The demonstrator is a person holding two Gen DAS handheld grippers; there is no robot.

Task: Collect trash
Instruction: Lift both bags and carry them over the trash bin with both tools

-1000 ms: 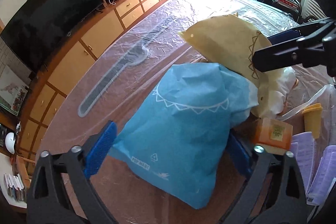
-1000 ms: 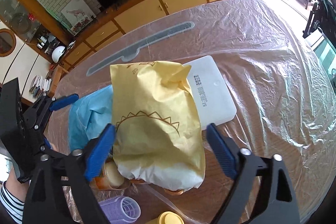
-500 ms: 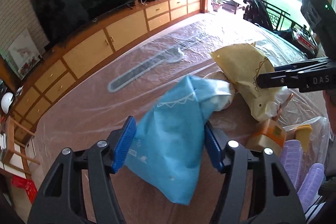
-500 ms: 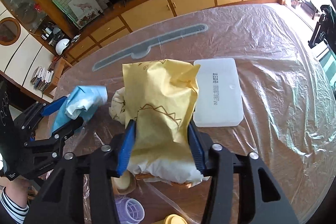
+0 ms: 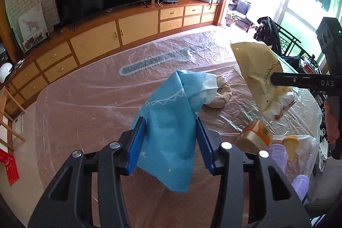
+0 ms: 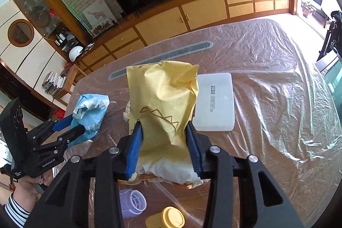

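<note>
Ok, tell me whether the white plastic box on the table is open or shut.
Shut. The white plastic box lies flat on the plastic-covered table with its lid down, beside the yellow paper bag.

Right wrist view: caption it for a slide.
Right claw shut on yellow paper bag beside a white plastic box.
</note>
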